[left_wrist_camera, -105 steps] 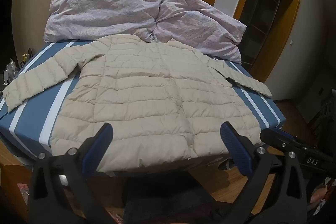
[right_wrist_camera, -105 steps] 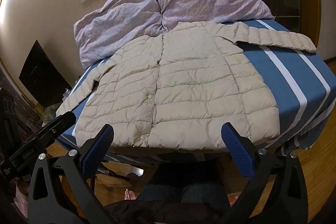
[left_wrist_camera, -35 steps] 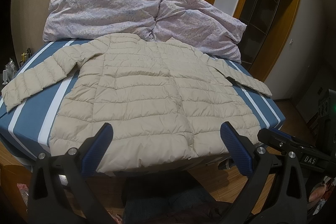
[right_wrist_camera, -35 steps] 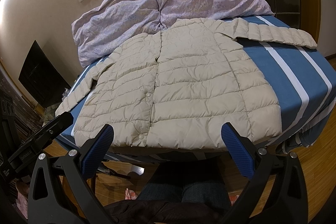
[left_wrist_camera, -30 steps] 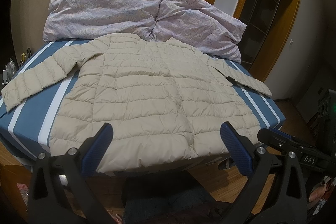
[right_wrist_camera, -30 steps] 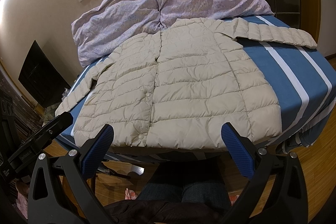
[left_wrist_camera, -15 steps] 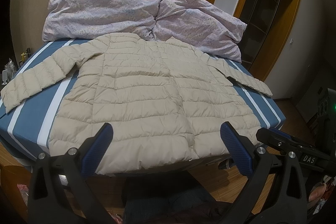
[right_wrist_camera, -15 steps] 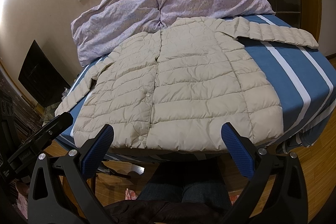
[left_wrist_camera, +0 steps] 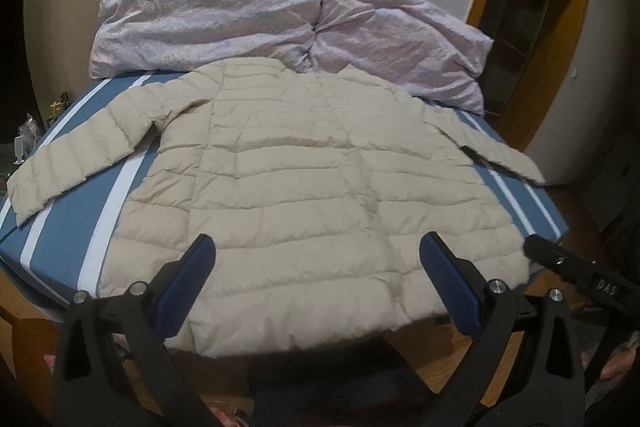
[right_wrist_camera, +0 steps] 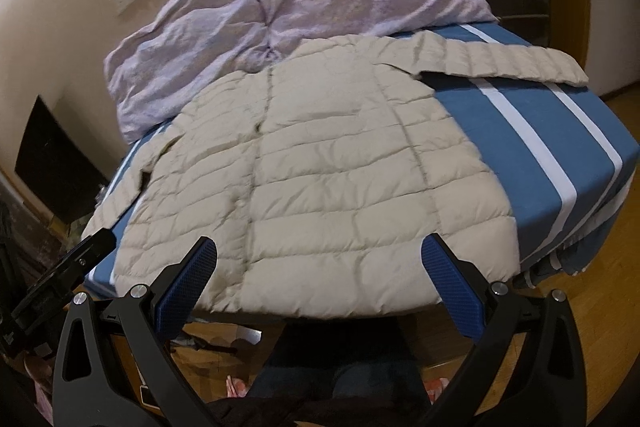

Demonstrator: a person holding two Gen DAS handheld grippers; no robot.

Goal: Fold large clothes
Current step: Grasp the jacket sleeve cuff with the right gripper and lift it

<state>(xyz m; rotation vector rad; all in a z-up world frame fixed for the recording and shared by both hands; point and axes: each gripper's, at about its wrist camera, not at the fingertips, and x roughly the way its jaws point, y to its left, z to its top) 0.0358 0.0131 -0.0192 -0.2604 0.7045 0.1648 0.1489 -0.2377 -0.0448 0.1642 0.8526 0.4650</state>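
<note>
A beige quilted puffer jacket (left_wrist_camera: 304, 179) (right_wrist_camera: 332, 163) lies flat on the bed, front up, both sleeves spread out to the sides, its hem hanging slightly over the near edge. My left gripper (left_wrist_camera: 316, 259) hovers open just in front of the hem, over its left half, with nothing between its blue-padded fingers. My right gripper (right_wrist_camera: 320, 259) is open too, poised over the hem's middle and right part without touching it. The left sleeve (left_wrist_camera: 76, 163) rests near the bed's left edge; the right sleeve (right_wrist_camera: 500, 65) reaches toward the right edge.
The bed has a blue sheet with white stripes (right_wrist_camera: 532, 131). A lilac duvet (left_wrist_camera: 248, 15) is bunched against the headboard wall. The other gripper's black frame (left_wrist_camera: 576, 275) shows at the right. A person's legs in jeans (right_wrist_camera: 340, 375) and wooden floor lie below.
Both grippers have edged forward toward the jacket hem, so the jacket fills more of each view. The right view swung slightly left. The jacket itself has not moved.
</note>
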